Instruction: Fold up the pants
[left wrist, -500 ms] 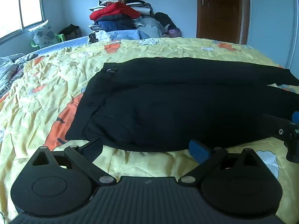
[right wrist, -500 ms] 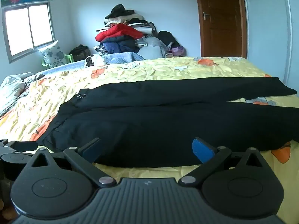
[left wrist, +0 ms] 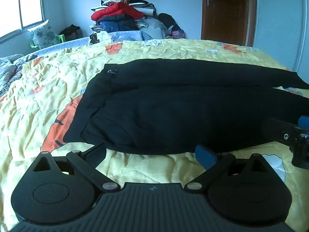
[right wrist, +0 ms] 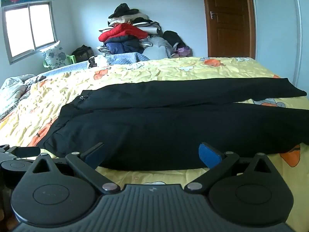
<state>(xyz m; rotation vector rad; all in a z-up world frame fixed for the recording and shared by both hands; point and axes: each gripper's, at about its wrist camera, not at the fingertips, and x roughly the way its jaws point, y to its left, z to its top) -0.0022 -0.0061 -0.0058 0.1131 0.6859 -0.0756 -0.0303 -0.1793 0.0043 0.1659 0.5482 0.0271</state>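
Note:
Black pants (left wrist: 173, 106) lie flat on the yellow floral bedspread (left wrist: 58, 81), waistband to the left, the two legs running right, side by side. They also show in the right wrist view (right wrist: 173, 123). My left gripper (left wrist: 151, 154) is open and empty, just short of the pants' near edge by the hip. My right gripper (right wrist: 152, 155) is open and empty at the near edge of the near leg. The right gripper also shows in the left wrist view (left wrist: 289, 135); the left gripper also shows in the right wrist view (right wrist: 17, 154).
A heap of clothes (right wrist: 133, 36) is stacked against the far wall. A wooden door (right wrist: 229, 19) stands at the back right. A window (right wrist: 29, 29) and a pillow on a green chair (right wrist: 55, 56) are at the left. Crumpled bedding (right wrist: 13, 90) lies at the bed's left edge.
Both grippers have crept slightly forward toward the pants' near edge. The pants have not moved and both grippers stay open.

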